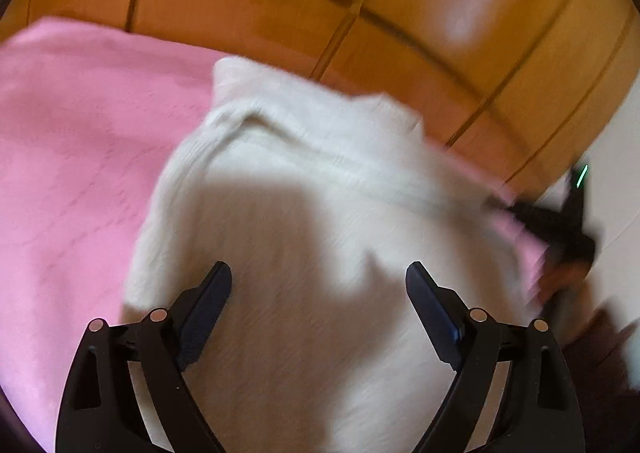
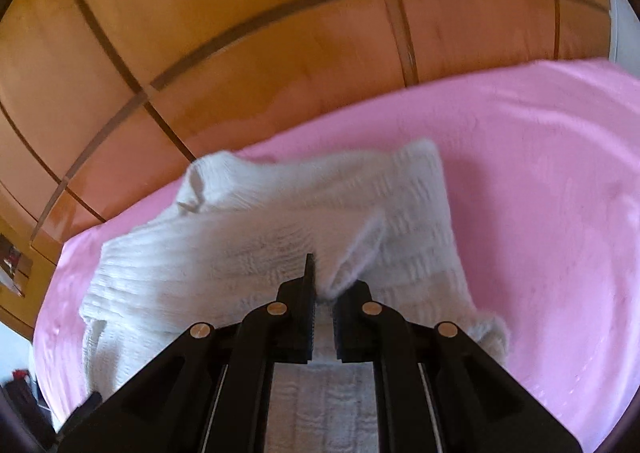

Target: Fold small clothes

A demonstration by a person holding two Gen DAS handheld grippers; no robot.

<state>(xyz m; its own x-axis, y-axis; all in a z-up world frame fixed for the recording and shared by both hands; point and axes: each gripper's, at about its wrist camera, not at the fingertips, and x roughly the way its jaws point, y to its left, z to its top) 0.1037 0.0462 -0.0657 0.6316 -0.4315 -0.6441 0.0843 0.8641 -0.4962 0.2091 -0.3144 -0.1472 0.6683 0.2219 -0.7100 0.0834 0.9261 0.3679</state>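
We count one white knit garment, two grippers, one pink cover. The garment lies spread on the pink cover, which runs up to wooden panelling behind. Our left gripper hangs wide apart above the knit, holding nothing. Our right gripper is pinched on a fold of the garment. Bare pink cover lies open to either side.

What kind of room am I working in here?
Probably a bedroom. The white knitted garment lies on a pink blanket spread like bedding, and right behind it stand glossy orange-brown wooden panels with dark seams, which look like wardrobe doors.
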